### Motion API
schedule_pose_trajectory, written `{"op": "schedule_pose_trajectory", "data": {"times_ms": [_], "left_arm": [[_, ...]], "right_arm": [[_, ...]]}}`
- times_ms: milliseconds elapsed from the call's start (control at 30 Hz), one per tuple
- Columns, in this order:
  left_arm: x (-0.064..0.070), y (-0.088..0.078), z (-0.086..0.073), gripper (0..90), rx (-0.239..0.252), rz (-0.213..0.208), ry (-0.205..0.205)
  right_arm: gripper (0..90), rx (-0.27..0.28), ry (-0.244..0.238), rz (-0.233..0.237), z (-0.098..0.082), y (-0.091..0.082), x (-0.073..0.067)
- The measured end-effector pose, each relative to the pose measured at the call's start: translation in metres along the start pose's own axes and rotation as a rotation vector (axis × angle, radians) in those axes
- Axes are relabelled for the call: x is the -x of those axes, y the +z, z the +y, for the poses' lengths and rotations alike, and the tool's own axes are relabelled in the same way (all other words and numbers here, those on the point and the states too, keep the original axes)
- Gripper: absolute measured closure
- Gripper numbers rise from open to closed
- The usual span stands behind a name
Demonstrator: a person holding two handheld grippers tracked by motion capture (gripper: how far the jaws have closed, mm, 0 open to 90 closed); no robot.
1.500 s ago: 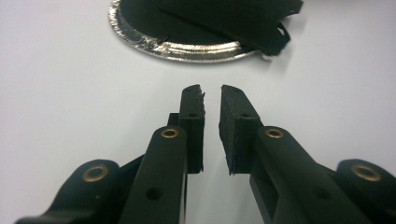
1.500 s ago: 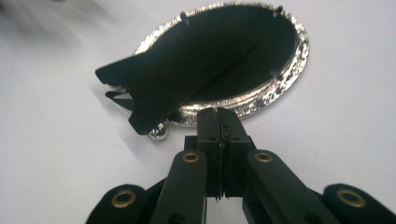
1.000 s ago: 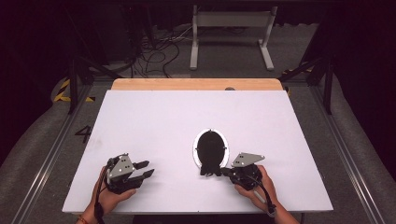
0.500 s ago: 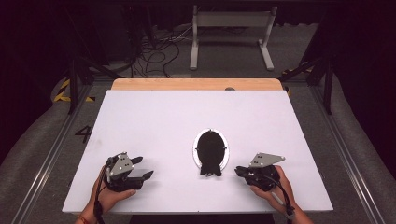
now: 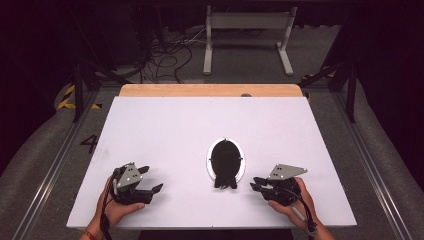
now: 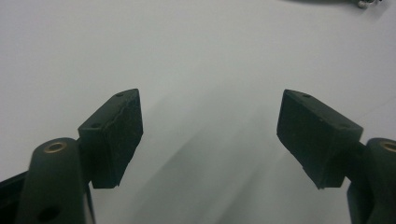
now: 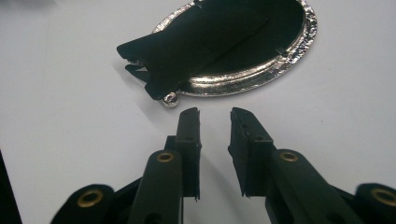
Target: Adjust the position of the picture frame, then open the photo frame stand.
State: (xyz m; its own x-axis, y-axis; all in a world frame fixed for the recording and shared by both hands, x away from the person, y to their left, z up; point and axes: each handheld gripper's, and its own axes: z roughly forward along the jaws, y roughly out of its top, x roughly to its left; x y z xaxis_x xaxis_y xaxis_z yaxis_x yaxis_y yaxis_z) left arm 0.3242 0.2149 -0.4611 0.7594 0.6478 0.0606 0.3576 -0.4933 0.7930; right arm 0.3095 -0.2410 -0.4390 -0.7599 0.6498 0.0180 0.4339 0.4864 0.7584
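The oval picture frame (image 5: 226, 160) is lying face down near the middle of the white table (image 5: 165, 130), its black back stand (image 7: 196, 39) sticking out toward the near edge. The right gripper (image 5: 256, 183) is sitting just right of it, its jaws a little apart and just opening with nothing between them. The left gripper (image 5: 150, 178) is resting far off to the left with its jaws also just opening wide and empty; it looks like both are letting go, so next one may need to reach in again for the stand

The left gripper (image 5: 147, 184) rests low at the near left in the person's left hand (image 5: 116, 207), its jaws spread wide, having just been opening with nothing between them. The right gripper (image 5: 256, 183), in the right hand (image 5: 294, 200) at the near right, points left, its jaws a narrow gap apart, also just opening and empty.
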Motion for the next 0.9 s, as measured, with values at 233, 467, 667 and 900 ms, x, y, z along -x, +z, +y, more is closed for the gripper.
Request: {"op": "schedule_pose_trajectory", "data": {"times_ms": [233, 467, 667, 900], "left_arm": [[0.0, -0.001, 0.0, 22.5, 0.01, -0.004, 0.003], [0.002, 0.0, 0.0, 22.6, 0.01, 0.003, 0.014], [0.004, 0.003, 0.001, 22.6, 0.012, -0.007, 0.021], [0.005, 0.002, 0.001, 22.6, 0.004, -0.003, 0.025]], "right_arm": [[69.7, -0.008, -0.004, 0.007, 0.001, 0.004, -0.002], [69.7, -0.01, -0.004, 0.013, 0.002, 0.005, -0.003], [72.1, -0.007, 0.005, 0.062, 0.005, 0.01, -0.007], [71.8, -0.049, 0.01, 0.098, 0.009, 0.023, -0.014]]}}
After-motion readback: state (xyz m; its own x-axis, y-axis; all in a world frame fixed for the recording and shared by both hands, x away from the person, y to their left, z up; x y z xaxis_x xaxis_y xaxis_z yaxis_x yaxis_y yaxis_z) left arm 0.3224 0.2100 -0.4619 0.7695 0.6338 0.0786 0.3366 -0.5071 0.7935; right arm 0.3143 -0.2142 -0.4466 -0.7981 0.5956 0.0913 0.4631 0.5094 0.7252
